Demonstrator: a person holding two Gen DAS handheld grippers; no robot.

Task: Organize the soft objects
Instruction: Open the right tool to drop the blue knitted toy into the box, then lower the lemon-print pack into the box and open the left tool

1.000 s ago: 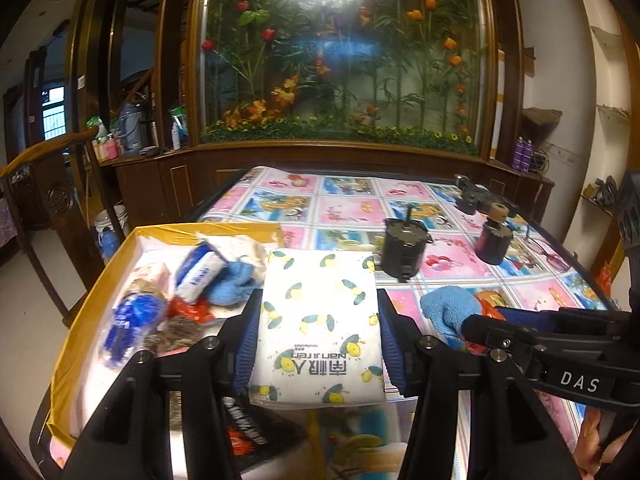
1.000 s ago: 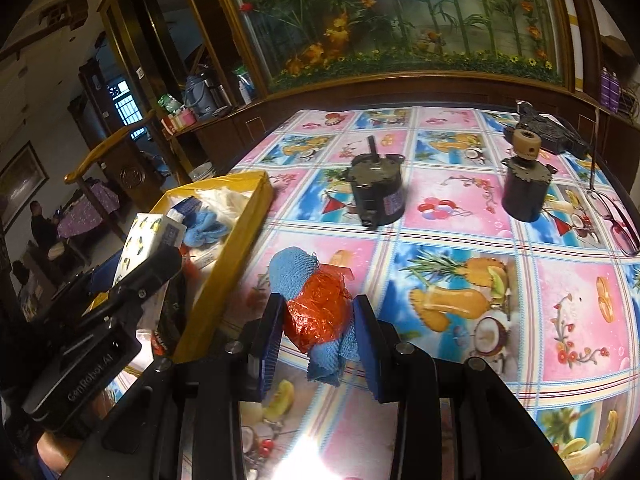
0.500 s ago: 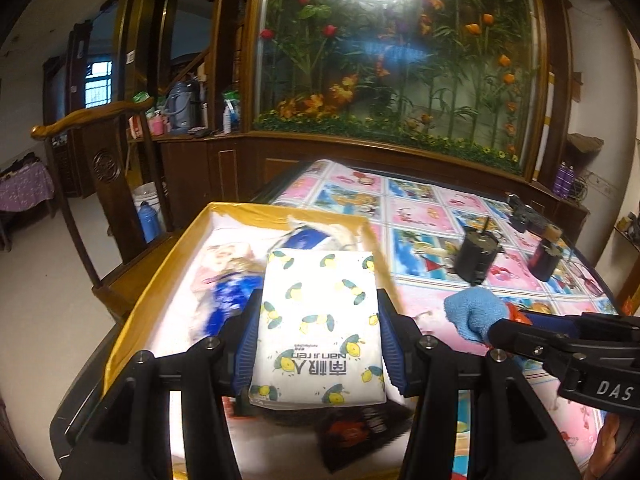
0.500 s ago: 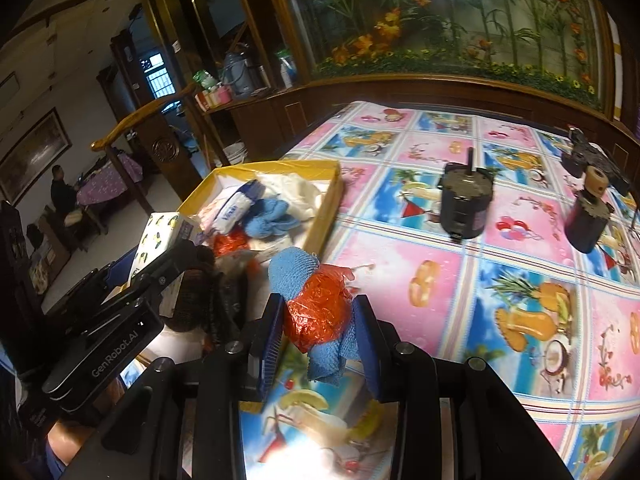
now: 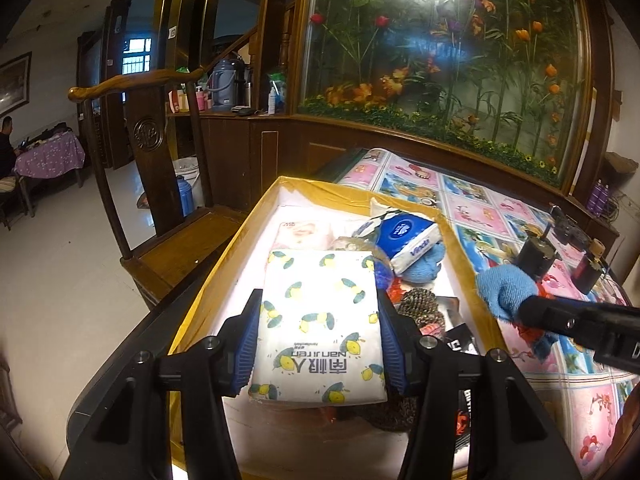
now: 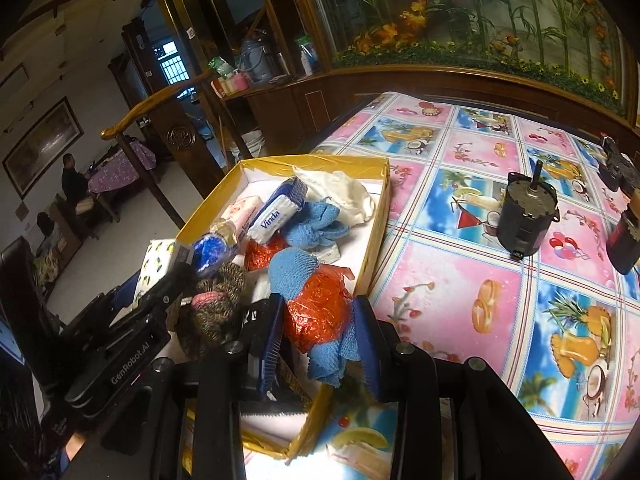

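1 lemon-print tissue pack [image 5: 318,320] is clamped in the left gripper [image 5: 318,344] above the yellow box [image 6: 378,216] at the table's left edge; the right gripper [image 6: 320,336] pinches 1 blue cloth [image 6: 294,270] wrapped around 1 orange bag [image 6: 318,310] over the box's right rim. 2 black motors [image 6: 524,220] stand on the table [image 6: 460,288].

the left tongs [image 5: 318,332] point forward and downward, their two blue-padded fingers [image 5: 249,336] set apart and pressed flat against both sides of a lemon-print tissue pack [image 5: 318,320], which sits level between them. the right tongs [image 6: 318,344] also tilt downward, with a narrower gap, their pads clamped on a bundle of blue cloth and orange plastic [image 6: 316,312]. in the right wrist view the left tongs' black body lies low at the left, beside the right pair and angled the same way.
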